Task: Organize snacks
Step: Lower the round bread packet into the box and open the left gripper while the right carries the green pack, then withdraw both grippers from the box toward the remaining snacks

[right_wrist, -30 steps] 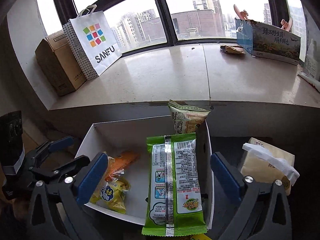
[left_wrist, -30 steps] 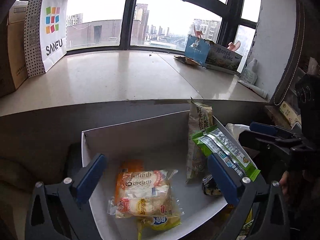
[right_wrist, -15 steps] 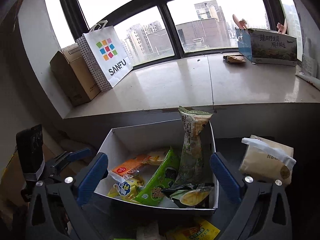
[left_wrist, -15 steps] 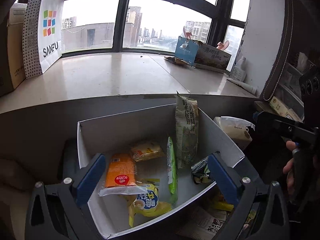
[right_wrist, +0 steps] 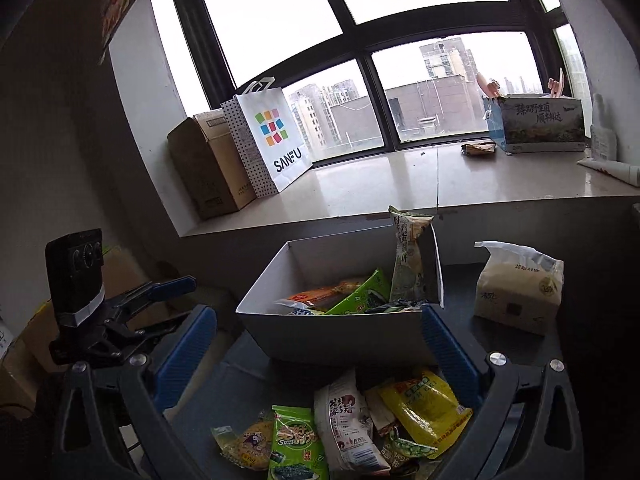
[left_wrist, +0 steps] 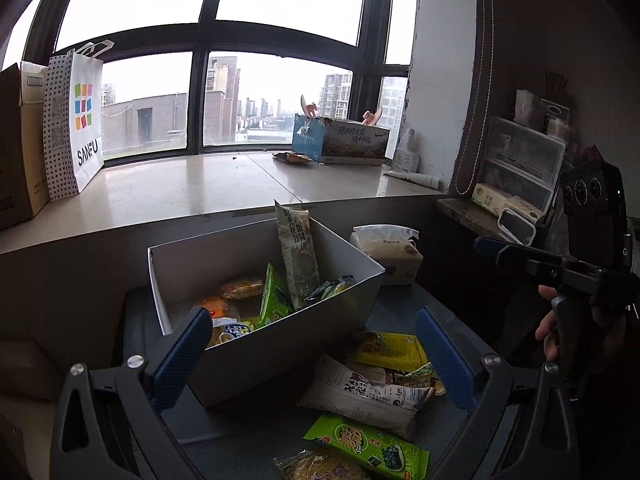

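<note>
A white open box [left_wrist: 280, 344] stands on the dark table with several snack packets in it. Among them, a tall pale packet [left_wrist: 298, 256] leans upright in the far right corner and a green packet [left_wrist: 274, 298] stands on edge beside it. Loose snacks lie in front of the box: a green packet [left_wrist: 368, 446], a white packet [left_wrist: 368, 396] and a yellow one [left_wrist: 390, 350]. My left gripper [left_wrist: 312, 320] is open and empty, short of the box's near wall. My right gripper [right_wrist: 316, 316] is also open and empty, above the loose pile [right_wrist: 346, 424] and facing the box [right_wrist: 340, 332].
A tissue pack [right_wrist: 516, 288] sits right of the box. Behind runs a wide window sill [left_wrist: 200, 188] with a SANFU paper bag [left_wrist: 76, 128], a cardboard carton [left_wrist: 20, 148] and a blue printed box [left_wrist: 340, 140]. A shelf with plastic drawers [left_wrist: 520, 168] stands at the right.
The green packet that hung over the box between my right fingers now lies inside the box. Both grippers have drawn back from the box, which brings the loose pile into view.
</note>
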The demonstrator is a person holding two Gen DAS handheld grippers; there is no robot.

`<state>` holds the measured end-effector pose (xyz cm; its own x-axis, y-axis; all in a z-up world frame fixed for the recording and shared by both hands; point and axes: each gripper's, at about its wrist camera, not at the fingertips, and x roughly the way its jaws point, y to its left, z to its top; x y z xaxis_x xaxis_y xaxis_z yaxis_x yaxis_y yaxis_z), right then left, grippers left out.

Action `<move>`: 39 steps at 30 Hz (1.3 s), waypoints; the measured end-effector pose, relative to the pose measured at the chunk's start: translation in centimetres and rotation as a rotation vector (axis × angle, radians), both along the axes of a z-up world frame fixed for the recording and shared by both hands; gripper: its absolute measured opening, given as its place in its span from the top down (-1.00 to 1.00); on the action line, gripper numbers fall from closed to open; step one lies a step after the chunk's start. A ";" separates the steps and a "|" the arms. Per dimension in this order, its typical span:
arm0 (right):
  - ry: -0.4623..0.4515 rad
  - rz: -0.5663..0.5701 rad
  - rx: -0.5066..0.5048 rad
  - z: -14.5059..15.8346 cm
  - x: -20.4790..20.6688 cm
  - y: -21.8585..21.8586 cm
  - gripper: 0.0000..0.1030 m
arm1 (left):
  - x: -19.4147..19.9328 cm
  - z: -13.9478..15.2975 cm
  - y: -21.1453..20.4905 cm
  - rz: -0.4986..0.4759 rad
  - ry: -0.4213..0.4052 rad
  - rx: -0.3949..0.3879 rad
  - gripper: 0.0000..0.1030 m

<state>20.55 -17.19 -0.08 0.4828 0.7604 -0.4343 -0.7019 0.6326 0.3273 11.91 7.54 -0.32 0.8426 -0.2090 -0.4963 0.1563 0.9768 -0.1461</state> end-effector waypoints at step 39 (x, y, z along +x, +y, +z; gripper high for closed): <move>0.009 -0.126 -0.146 -7.5 -8.6 -7.7 -1.00 | -11.0 -4.2 -3.2 -0.020 0.023 -0.178 -0.99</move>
<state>12.00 -24.89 -7.60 0.5659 0.6228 -0.5402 -0.6116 0.7565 0.2315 0.89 4.32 -4.55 0.8261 -0.3121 -0.4692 0.1705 0.9320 -0.3198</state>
